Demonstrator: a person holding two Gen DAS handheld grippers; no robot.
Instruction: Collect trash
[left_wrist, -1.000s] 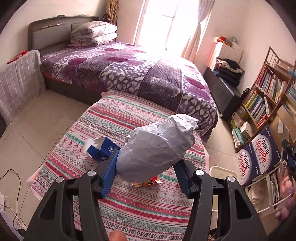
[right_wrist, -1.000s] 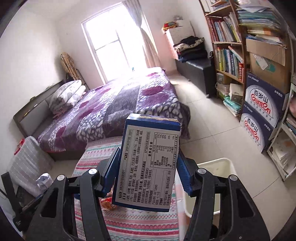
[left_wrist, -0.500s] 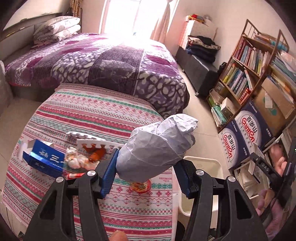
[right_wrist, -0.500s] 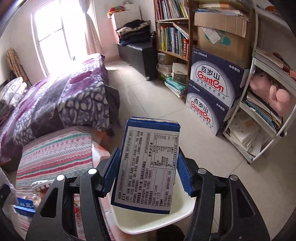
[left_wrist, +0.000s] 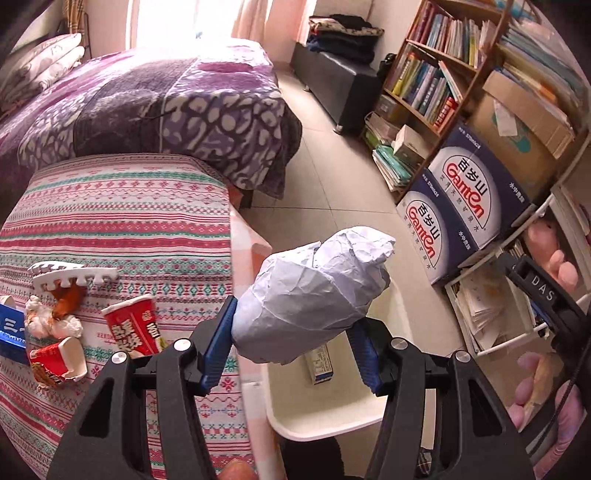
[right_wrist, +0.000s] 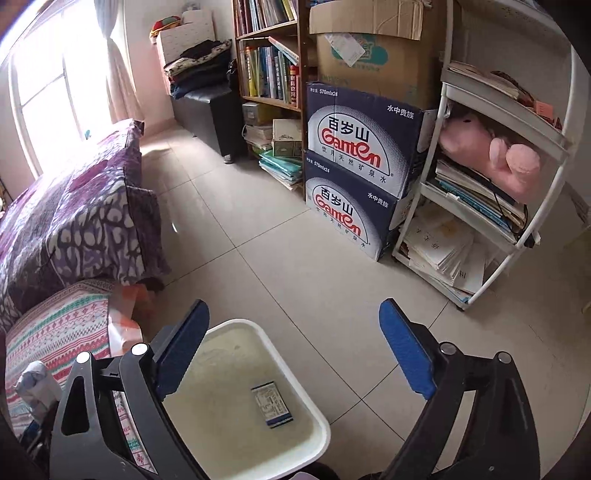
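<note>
Now left gripper (left_wrist: 293, 341) clamping crumpled paper (left_wrist: 314, 299), right gripper (right_wrist: 291, 345) just opened wide, box (right_wrist: 272, 404) in bin (right_wrist: 317, 439).

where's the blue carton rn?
The blue carton lies flat on the floor of the white bin, low centre in the right wrist view, below the open right hand-held gripper and touching neither finger.

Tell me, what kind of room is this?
Most likely a lived-in bedroom: a bed with a purple patterned quilt, a bookshelf crammed with books, and stacked water-bottle cartons on the tiled floor.
</note>
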